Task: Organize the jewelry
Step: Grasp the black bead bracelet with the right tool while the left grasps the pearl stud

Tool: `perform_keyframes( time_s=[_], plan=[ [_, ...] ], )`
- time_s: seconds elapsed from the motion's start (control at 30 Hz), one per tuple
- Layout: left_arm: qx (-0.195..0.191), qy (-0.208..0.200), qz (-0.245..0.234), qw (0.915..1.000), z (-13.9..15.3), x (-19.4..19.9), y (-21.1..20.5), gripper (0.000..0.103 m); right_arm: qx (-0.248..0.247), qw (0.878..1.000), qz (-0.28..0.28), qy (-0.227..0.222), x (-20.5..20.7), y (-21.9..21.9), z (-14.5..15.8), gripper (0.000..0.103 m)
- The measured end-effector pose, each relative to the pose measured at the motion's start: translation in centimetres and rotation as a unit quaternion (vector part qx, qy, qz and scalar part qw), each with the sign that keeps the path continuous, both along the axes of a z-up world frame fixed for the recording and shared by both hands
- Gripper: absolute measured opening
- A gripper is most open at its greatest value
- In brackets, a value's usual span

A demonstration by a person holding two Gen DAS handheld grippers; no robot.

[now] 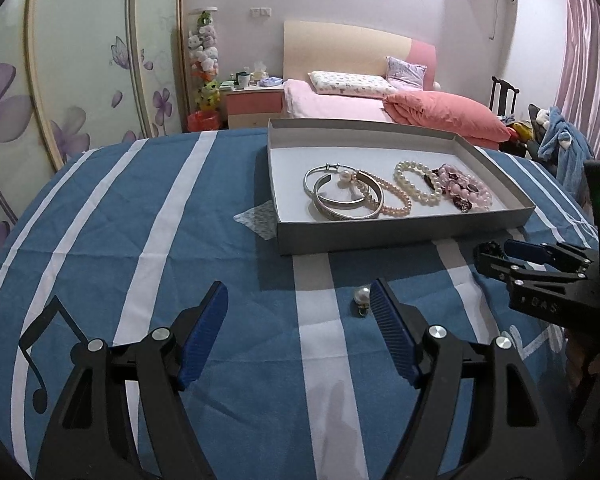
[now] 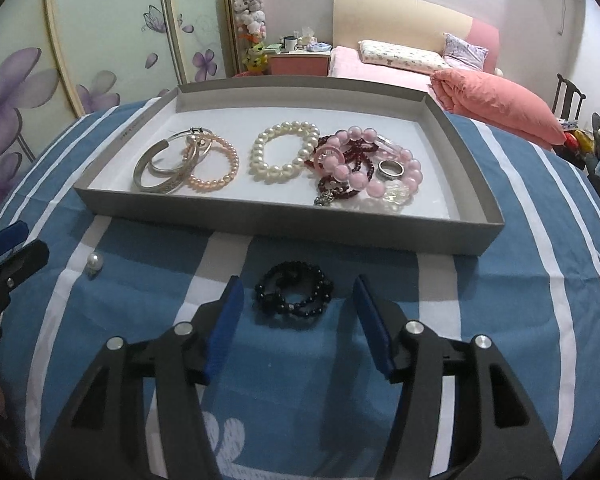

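A grey shallow box (image 1: 380, 236) (image 2: 260, 224) lies on the blue striped cloth. It holds silver bangles (image 1: 340, 196) (image 2: 160, 168), a peach bead bracelet (image 2: 220, 164), a white pearl bracelet (image 1: 416, 180) (image 2: 284, 152), pink and dark red bead bracelets (image 2: 360, 164) and a silver ring (image 2: 391, 169). A black bead bracelet (image 2: 294, 294) lies on the cloth between the fingers of my open right gripper (image 2: 298, 300). A pearl earring (image 1: 362, 298) (image 2: 94, 262) lies on the cloth just by the right fingertip of my open left gripper (image 1: 300, 300).
The cloth (image 1: 140, 220) covers a table with a rounded far edge. Behind it stand a bed with a pink quilt (image 1: 440, 112), a nightstand (image 1: 254, 104), a flowered wardrobe (image 1: 80, 60) and a chair with clothes (image 1: 556, 136).
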State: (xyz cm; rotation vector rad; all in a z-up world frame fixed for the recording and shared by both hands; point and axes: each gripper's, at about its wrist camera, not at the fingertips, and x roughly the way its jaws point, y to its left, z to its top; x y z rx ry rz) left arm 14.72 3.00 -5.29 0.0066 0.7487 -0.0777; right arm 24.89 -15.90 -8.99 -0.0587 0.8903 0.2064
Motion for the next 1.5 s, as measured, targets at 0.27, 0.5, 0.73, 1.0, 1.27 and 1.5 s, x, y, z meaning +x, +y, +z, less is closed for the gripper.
perform_keyframes(
  time_s=[0.27, 0.5, 0.73, 1.0, 1.27, 1.5],
  plan=[
    [0.002, 0.006, -0.006, 1.0, -0.3, 0.1, -0.9, 0.073, -0.009, 1.0, 0.004, 0.0, 0.3, 0.3, 0.0, 0.024],
    [0.012, 0.007, -0.024, 0.9996, -0.2, 0.2, -2.8, 0.073, -0.015, 0.999, -0.032, -0.001, -0.3, -1.8, 0.2, 0.017],
    [0.024, 0.037, -0.03, 0.9986, -1.2, 1.4, -4.8, 0.057, -0.004, 0.998, -0.069, 0.001, -0.7, -4.4, 0.1, 0.017],
    [0.026, 0.064, -0.02, 0.9974, -2.4, 2.7, -5.3, 0.035, -0.002, 0.998, -0.062, 0.001, -0.7, -4.2, 0.0, 0.017],
    [0.023, 0.067, -0.006, 0.9975, -2.4, 2.9, -4.6, 0.015, -0.001, 0.999, -0.054, 0.002, -0.8, -3.7, 0.0, 0.017],
    [0.026, 0.068, -0.006, 0.9974, -2.4, 2.9, -4.8, 0.014, 0.0, 0.999, -0.054, 0.002, -0.8, -3.7, 0.0, 0.017]
  ],
)
